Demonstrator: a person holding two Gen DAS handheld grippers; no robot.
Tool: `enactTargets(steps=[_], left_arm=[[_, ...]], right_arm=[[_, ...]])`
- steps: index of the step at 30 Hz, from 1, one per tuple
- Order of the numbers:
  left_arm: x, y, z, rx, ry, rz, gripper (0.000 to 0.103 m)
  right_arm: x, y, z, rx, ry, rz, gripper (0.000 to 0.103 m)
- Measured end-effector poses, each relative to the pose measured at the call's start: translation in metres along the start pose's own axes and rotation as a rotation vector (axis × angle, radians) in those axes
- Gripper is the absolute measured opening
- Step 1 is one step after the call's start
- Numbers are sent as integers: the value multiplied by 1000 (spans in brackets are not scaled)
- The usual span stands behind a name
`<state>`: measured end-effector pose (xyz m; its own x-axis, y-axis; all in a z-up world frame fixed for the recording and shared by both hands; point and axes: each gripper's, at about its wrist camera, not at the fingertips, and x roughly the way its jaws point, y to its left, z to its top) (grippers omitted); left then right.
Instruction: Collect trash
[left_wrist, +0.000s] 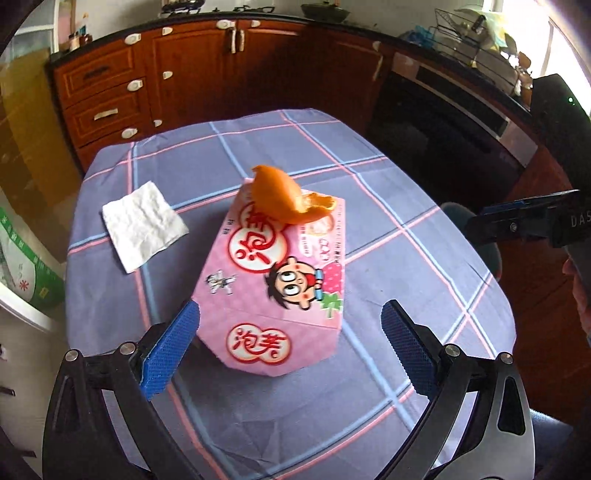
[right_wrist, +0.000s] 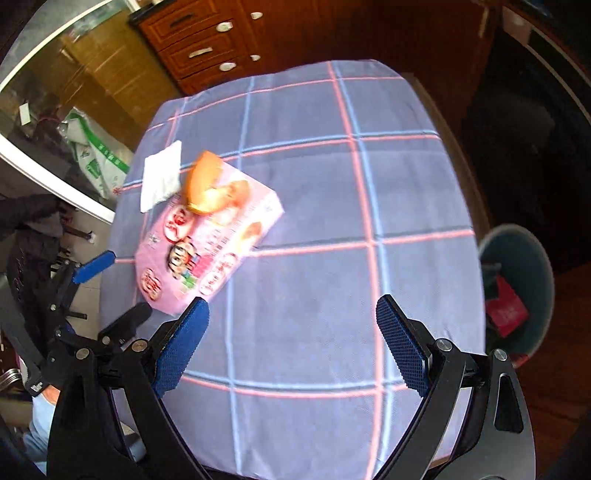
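A pink snack box (left_wrist: 273, 295) lies on the blue checked tablecloth (left_wrist: 388, 240), with an orange peel (left_wrist: 288, 199) on its far end. A white napkin (left_wrist: 144, 225) lies flat to the box's left. My left gripper (left_wrist: 291, 343) is open above the box's near end; the left pad is close to the box edge and the right pad stands well apart. In the right wrist view my right gripper (right_wrist: 293, 325) is open over bare cloth (right_wrist: 332, 184), to the right of the box (right_wrist: 207, 243), peel (right_wrist: 207, 184) and napkin (right_wrist: 162, 177).
A round grey bin (right_wrist: 517, 266) with a red packet (right_wrist: 506, 310) inside stands off the table's right edge. Brown kitchen cabinets (left_wrist: 207, 74) and a dark oven (left_wrist: 443, 129) lie beyond the table. A green-and-white bag (right_wrist: 99, 155) sits on the floor at left.
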<state>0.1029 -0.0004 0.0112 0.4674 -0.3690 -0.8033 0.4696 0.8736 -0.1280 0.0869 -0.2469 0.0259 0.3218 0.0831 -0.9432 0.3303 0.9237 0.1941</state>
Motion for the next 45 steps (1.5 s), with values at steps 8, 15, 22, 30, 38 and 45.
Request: enactTargets(steps=[8,15,22,30,38,45], left_arm=[[7,52,-7,-93,7,-14,99],[12,62,-21,-80,24,-47,99],[14,65,-31,-85,29,-88,99],[14,49,-48,-69,50,-134,99],[26,38,-59,-105,96,-161,99],[28,16,-62,-114,101,-192,99]], right_arm=[[42,53,43,-34,-9,81,88],[73,79,64,-80,-14,93,88],[89,88,73,-121,-38,60,88],[107,107,72,-240,-51,-2,69],[103,109,54,-283,-63,-33,15],[79,88,26,-241,-67,23,13]])
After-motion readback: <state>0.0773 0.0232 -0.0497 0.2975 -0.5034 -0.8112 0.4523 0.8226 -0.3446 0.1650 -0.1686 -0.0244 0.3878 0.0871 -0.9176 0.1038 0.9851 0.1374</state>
